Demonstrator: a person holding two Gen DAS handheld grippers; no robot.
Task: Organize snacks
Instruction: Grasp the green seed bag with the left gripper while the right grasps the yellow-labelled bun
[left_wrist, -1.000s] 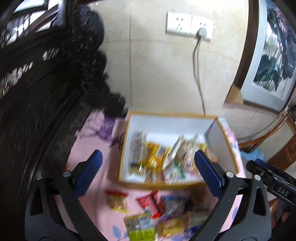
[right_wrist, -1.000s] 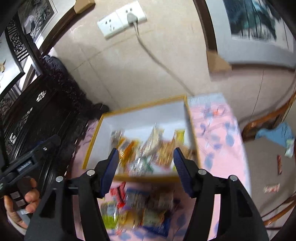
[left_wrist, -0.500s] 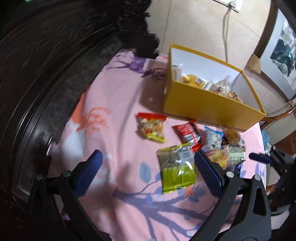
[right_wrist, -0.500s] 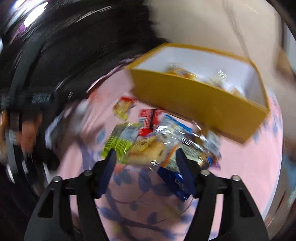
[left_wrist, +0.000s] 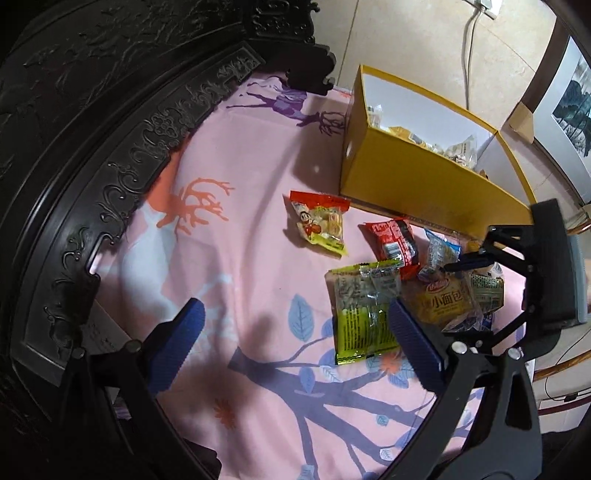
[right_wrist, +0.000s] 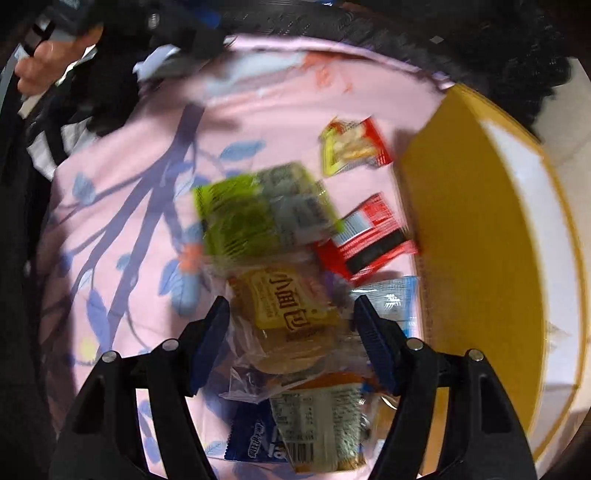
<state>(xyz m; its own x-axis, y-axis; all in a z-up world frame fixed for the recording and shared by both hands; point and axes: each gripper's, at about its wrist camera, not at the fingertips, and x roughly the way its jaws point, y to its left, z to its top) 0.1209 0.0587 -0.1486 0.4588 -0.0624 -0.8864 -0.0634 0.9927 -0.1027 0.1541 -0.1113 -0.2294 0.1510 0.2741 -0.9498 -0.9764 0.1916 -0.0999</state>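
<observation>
Since 1 s ago both claws dropped from above the yellow box (left_wrist: 424, 177) to the loose packets near it on the pink table (left_wrist: 240, 240). Right claw (right_wrist: 290, 326) — spread — now straddles the bread packet (right_wrist: 288, 306); grasp likely next. Left claw (left_wrist: 295, 332) spread, empty, left of the green packet (left_wrist: 364, 314).
</observation>
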